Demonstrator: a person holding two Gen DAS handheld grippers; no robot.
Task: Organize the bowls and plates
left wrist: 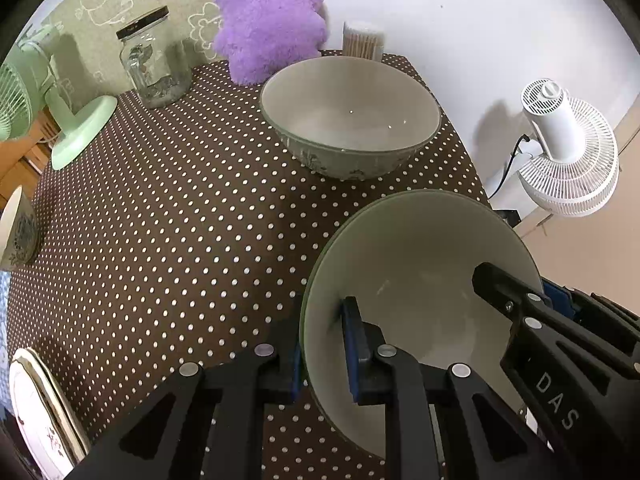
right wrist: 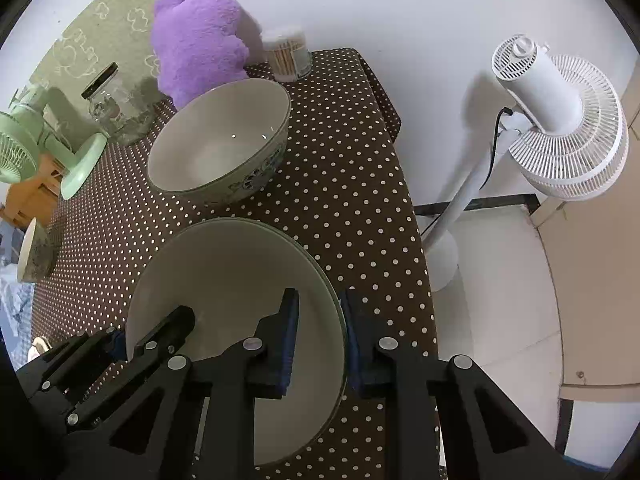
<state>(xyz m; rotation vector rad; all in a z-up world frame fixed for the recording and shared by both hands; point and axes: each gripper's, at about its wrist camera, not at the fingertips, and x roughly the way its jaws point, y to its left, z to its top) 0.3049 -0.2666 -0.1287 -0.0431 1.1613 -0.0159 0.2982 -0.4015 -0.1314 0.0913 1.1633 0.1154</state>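
Observation:
A large pale green bowl [left wrist: 420,248] [right wrist: 228,272] stands on the brown dotted tablecloth near the table's right edge. My left gripper [left wrist: 320,352] [right wrist: 144,332] is shut on its left rim, one pad inside and one outside. Across from it, my right gripper [left wrist: 528,292] [right wrist: 322,332] is shut on the right rim in the same way. A second bowl [left wrist: 352,116] [right wrist: 220,140] with a dark pattern outside sits upright just behind. A small patterned cup [left wrist: 18,232] [right wrist: 34,252] is at the far left, and stacked plates [left wrist: 40,412] lie at the near left corner.
At the back stand a glass jar [left wrist: 154,64], a purple plush toy [left wrist: 272,16] and a tub of sticks [left wrist: 362,40]. A green desk fan [left wrist: 76,136] is back left. A white floor fan [right wrist: 560,120] stands beyond the table's right edge [right wrist: 416,208].

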